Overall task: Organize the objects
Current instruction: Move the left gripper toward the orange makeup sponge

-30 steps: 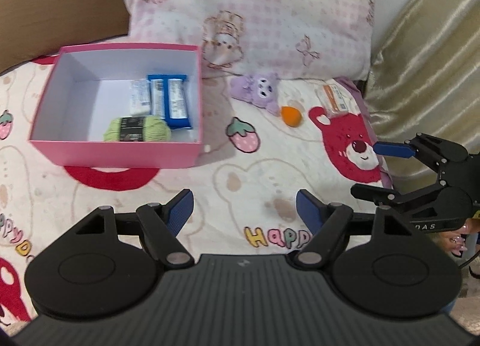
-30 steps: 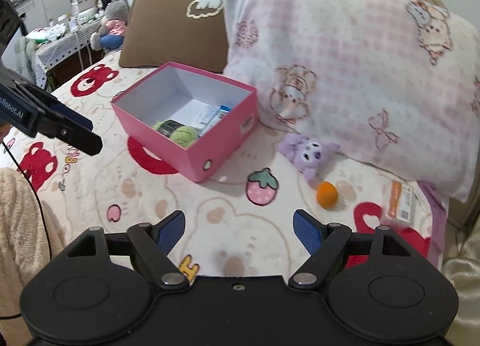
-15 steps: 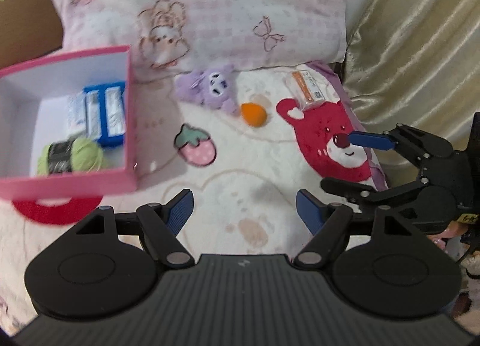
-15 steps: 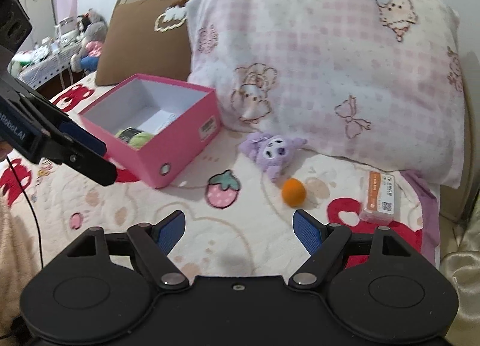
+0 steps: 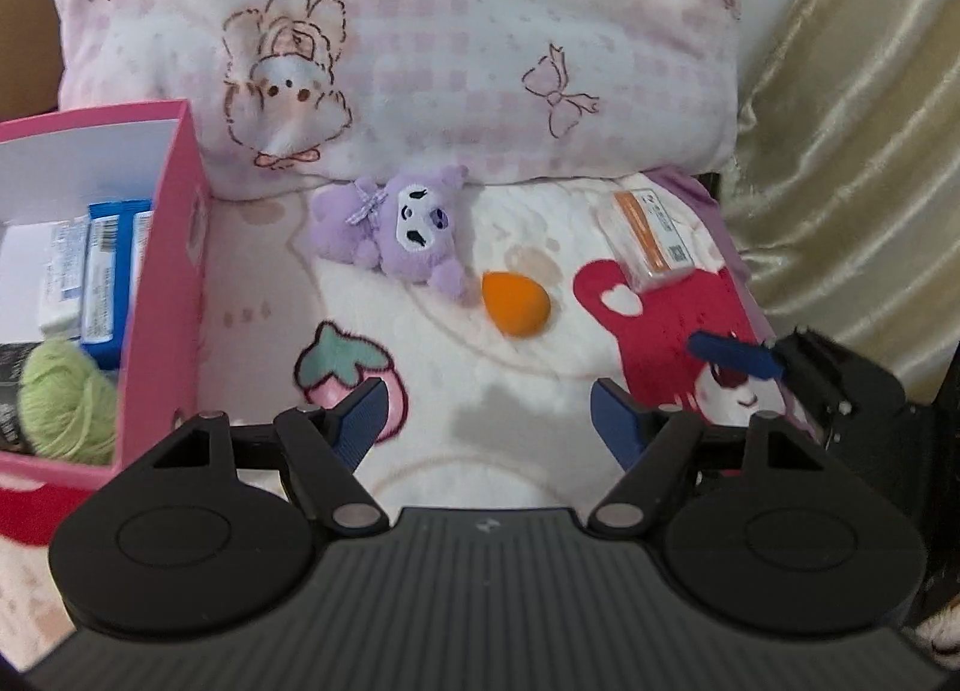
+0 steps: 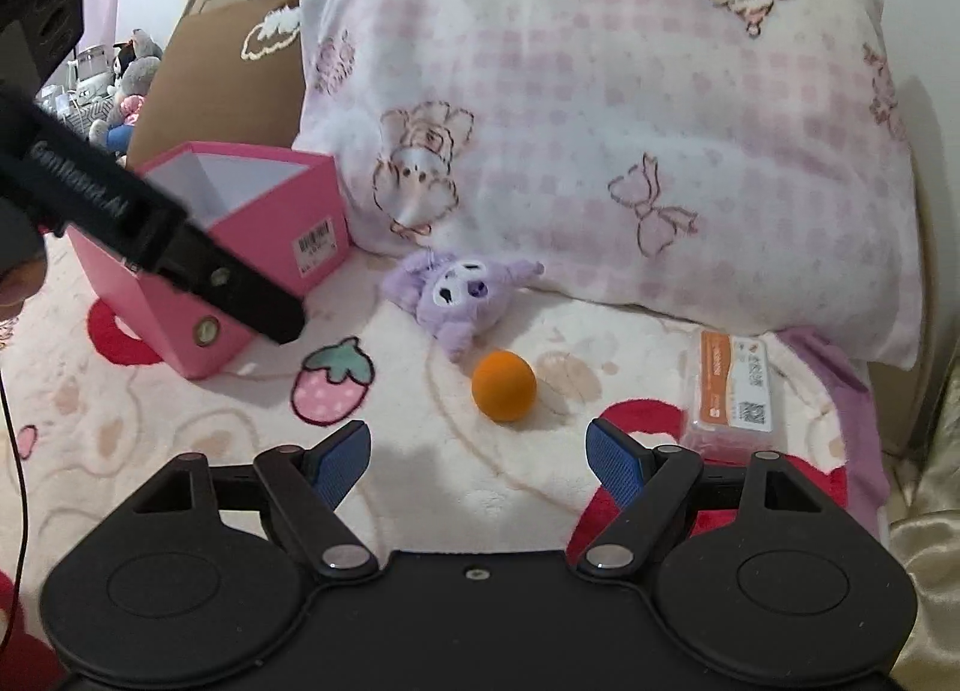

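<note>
A purple plush toy (image 5: 399, 229) (image 6: 459, 295) lies on the bed blanket at the foot of the pink pillow. Just right of it sits an orange egg-shaped sponge (image 5: 515, 304) (image 6: 503, 385), and farther right a flat orange-and-white packet (image 5: 651, 232) (image 6: 735, 391). The pink box (image 5: 165, 295) (image 6: 264, 247) at the left holds green yarn (image 5: 69, 400) and blue-and-white packets (image 5: 105, 271). My left gripper (image 5: 486, 421) hangs open above the blanket, short of the sponge. My right gripper (image 6: 478, 460) is open too, nothing between its fingers, with the sponge just ahead.
A large pink checked pillow (image 6: 600, 121) leans behind the objects, a brown cushion (image 6: 210, 73) to its left. A gold curtain (image 5: 852, 151) closes the right side. The left gripper's body (image 6: 150, 235) crosses in front of the box in the right wrist view.
Both grippers have come down and forward toward the plush toy and sponge, which now look bigger. In the left wrist view the box has slid to the left edge. Jaws unchanged.
</note>
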A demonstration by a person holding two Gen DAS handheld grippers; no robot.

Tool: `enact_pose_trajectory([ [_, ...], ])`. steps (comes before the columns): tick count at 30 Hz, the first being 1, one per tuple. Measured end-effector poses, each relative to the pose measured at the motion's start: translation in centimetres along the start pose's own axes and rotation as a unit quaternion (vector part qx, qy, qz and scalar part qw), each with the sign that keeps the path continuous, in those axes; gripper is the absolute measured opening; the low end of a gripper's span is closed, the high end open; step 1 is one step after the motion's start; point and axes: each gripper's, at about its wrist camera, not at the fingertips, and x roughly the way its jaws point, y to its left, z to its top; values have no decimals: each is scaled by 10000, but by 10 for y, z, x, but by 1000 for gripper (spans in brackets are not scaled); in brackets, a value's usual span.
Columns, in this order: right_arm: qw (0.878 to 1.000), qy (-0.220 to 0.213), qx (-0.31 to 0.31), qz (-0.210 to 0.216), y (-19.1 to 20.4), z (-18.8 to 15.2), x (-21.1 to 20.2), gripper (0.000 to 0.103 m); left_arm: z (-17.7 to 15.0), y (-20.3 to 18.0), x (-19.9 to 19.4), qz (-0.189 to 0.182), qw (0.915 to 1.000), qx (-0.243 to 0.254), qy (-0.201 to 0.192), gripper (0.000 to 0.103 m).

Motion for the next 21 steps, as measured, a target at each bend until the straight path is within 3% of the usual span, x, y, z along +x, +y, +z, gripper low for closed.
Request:
enact_pose_trajectory([
  [3, 9997, 20, 222, -14, -7, -2, 14, 83, 5, 1, 18, -44, 10000, 41, -77, 73],
  [7, 9985, 472, 230, 130, -12, 2, 36, 82, 11, -2, 36, -122, 9996, 162, -212, 71],
  [12, 9983, 546, 210, 76, -6, 4, 50, 82, 16, -5, 61, -195, 9995, 191, -152, 70],
  [16, 9984, 349, 428, -92, -3, 7, 60, 82, 15, -8, 76, -202, 9990, 281, -266, 70],
  [21, 9964, 126, 772, -332, -9, 6, 74, 82, 16, -3, 88, -230, 9980, -219, -544, 67],
])
